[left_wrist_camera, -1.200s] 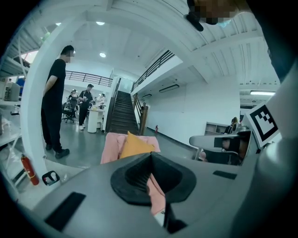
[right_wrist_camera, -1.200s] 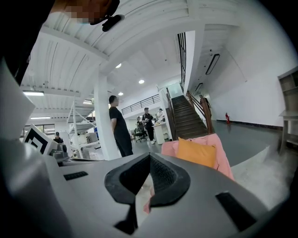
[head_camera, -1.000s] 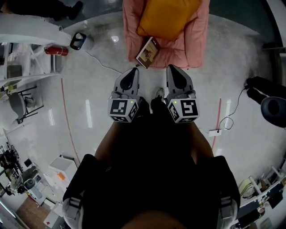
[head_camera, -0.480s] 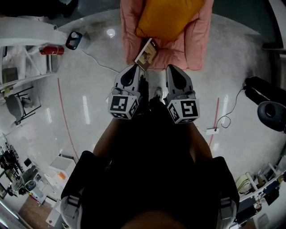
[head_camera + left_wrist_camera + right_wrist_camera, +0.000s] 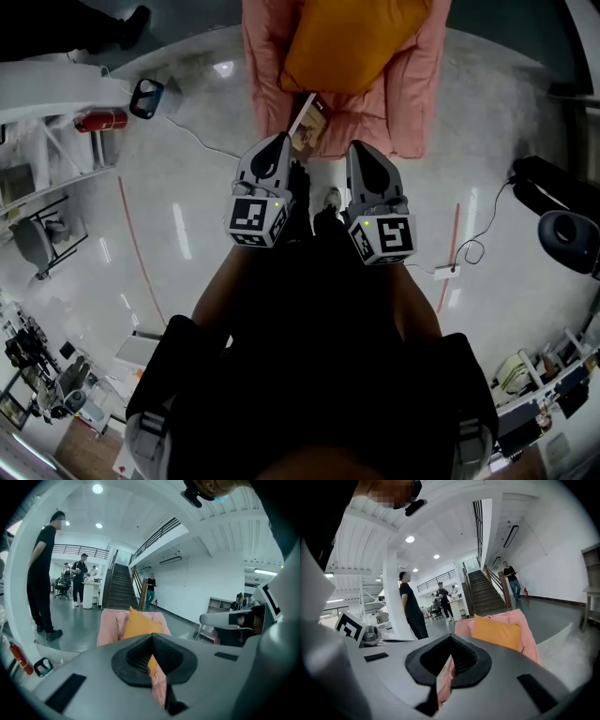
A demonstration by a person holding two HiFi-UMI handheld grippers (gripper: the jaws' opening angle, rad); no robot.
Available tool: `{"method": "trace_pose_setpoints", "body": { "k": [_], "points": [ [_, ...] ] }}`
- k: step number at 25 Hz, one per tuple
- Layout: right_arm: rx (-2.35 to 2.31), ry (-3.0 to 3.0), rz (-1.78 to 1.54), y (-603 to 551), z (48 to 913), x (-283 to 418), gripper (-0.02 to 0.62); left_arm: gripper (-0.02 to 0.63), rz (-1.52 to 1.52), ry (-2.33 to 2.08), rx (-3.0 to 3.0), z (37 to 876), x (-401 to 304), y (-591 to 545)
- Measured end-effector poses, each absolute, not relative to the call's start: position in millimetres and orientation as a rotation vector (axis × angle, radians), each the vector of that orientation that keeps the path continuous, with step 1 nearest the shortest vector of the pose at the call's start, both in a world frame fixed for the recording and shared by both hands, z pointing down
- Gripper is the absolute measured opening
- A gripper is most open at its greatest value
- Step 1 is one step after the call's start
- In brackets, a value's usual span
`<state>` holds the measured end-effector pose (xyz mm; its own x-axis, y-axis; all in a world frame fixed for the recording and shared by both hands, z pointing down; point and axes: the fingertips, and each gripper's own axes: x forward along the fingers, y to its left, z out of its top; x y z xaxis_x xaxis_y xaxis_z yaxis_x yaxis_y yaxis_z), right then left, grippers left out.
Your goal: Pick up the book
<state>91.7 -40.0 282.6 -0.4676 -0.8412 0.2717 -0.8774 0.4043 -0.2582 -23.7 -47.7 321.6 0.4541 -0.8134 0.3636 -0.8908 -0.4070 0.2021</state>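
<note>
Head view: a small tan-covered book (image 5: 310,124) lies on the front edge of a pink upholstered armchair (image 5: 412,103), just in front of a big orange cushion (image 5: 352,42). The left gripper (image 5: 280,141), grey shell w/ marker cube, has its tip just beside the book's lower-left corner; can't tell whether it touches. The right gripper (image 5: 359,147) is alongside, to the book's right, near the chair front, over a pale glossy floor (image 5: 187,187). A red fire extinguisher (image 5: 99,120) is at far left by white shelving. Left gripper view: the black pads (image 5: 164,656) are pressed together w/ only a thin slit, nothing in them. Armchair & cushion are straight ahead, the book is hidden behind the gripper body, and a person in black (image 5: 41,573) stands at left. Right gripper view: jaws likewise together & empty, chair & cushion ahead-right, a staircase (image 5: 486,592) beyond.
</note>
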Motion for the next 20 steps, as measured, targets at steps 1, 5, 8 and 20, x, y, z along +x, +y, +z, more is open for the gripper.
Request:
{"method": "trace_pose_setpoints", "body": {
  "k": [1,5,8,20],
  "points": [
    [1.568,-2.542,0.57,-45.1,285.5,92.4,0.002,0.009,0.303,-1.438,2.339,325.2,-23.9,-53.1],
    [1.575,-2.529,0.599,-63.9,293.9,94.2,0.002,0.009,0.345,-1.416,2.324,339.9,-23.9,-72.6],
    [1.567,-2.508,0.612,-74.4,306.2,95.5,0.002,0.009,0.383,-1.394,2.307,357.3,-23.8,-84.9],
    [1.548,-2.441,0.72,-98.1,367.1,92.5,0.002,0.009,0.444,-1.322,2.247,426.9,-24.3,-107.5]
  ]
}}
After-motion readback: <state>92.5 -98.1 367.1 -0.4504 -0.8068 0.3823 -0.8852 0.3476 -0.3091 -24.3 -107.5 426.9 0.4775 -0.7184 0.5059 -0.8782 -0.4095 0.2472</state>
